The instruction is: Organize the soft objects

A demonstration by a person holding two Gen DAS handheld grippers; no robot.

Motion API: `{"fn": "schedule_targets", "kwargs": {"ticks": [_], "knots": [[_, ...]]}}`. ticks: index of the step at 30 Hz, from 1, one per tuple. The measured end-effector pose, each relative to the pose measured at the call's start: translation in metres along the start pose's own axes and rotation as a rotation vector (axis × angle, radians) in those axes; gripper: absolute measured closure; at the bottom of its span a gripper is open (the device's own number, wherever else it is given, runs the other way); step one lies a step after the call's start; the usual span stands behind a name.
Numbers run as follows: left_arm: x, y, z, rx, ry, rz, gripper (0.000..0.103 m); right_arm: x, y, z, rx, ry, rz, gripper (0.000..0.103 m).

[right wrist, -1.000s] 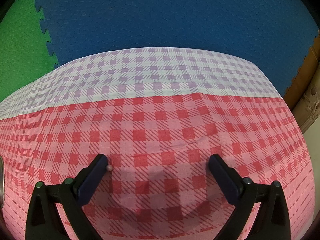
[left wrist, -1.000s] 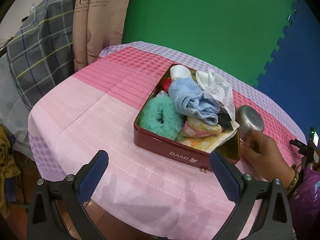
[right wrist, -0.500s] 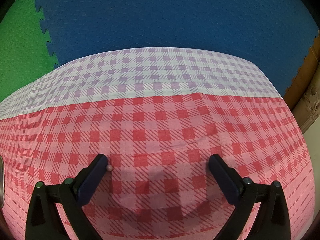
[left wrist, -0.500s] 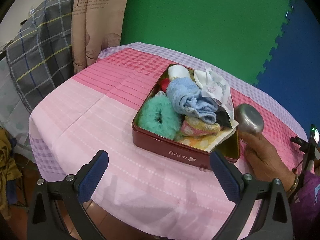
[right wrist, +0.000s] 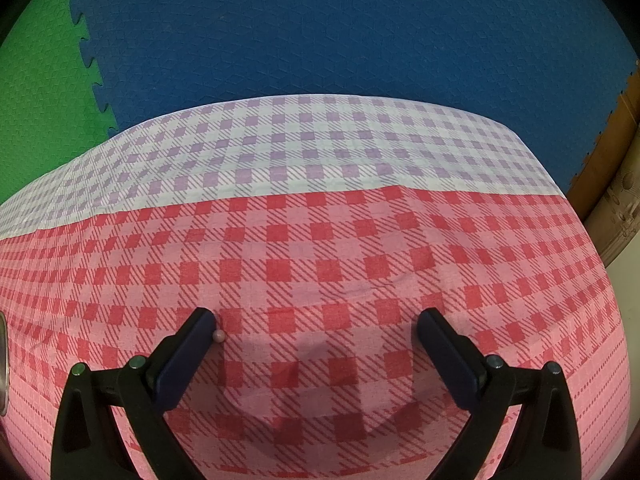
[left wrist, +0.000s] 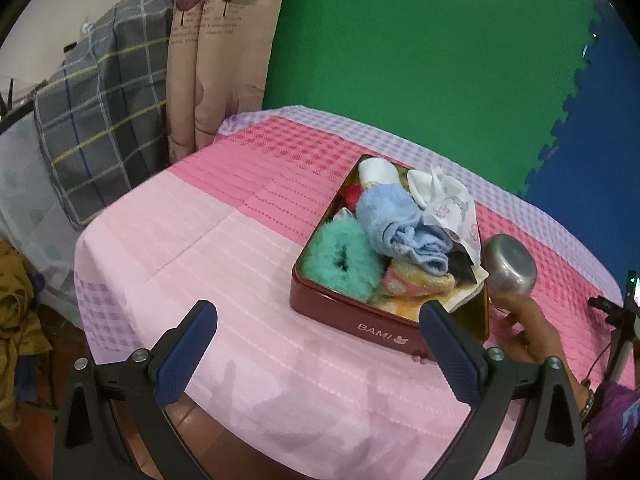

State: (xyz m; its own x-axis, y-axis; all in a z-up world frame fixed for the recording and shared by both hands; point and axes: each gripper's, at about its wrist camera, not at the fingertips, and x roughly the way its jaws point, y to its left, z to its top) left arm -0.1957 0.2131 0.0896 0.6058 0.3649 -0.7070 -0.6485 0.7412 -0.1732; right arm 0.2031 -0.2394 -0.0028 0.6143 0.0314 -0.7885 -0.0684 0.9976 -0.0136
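Observation:
A dark red tin [left wrist: 348, 314] marked BAMI stands on the pink tablecloth in the left wrist view. It holds a fluffy teal scrunchie [left wrist: 340, 258], a rolled light blue cloth [left wrist: 396, 224], a white patterned cloth [left wrist: 450, 204], a pink and yellow cloth [left wrist: 416, 282], a white roll [left wrist: 376, 172] and a red item [left wrist: 352, 194]. My left gripper [left wrist: 316, 338] is open and empty, above the table's near edge in front of the tin. My right gripper [right wrist: 316, 338] is open and empty over red checked cloth, with a small pink bead [right wrist: 219, 335] beside its left finger.
A hand holds a round metal piece [left wrist: 510, 268] just right of the tin. A grey plaid cloth [left wrist: 104, 120] and a curtain [left wrist: 216, 52] hang left of the table. Green and blue foam mats [right wrist: 320, 28] stand behind. A tripod [left wrist: 618, 320] stands at the right.
The left wrist view has shifted slightly, the tin now sitting a little further left in frame. The right gripper has not moved.

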Motion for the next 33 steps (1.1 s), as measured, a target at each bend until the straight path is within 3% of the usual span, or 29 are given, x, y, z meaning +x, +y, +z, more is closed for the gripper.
{"fn": "schedule_targets", "kwargs": {"ticks": [6, 28, 33], "knots": [[0.001, -0.007, 0.001, 0.064, -0.016, 0.038, 0.003, 0.000, 0.000, 0.000, 0.000, 0.000, 0.000, 0.000], [0.004, 0.011, 0.006, 0.001, -0.011, 0.046, 0.003, 0.003, -0.007, -0.001, -0.004, -0.001, -0.001, 0.000], [0.010, 0.001, 0.002, 0.058, 0.000, 0.050, 0.003, 0.003, -0.006, -0.001, -0.004, -0.001, -0.001, 0.000]]}}
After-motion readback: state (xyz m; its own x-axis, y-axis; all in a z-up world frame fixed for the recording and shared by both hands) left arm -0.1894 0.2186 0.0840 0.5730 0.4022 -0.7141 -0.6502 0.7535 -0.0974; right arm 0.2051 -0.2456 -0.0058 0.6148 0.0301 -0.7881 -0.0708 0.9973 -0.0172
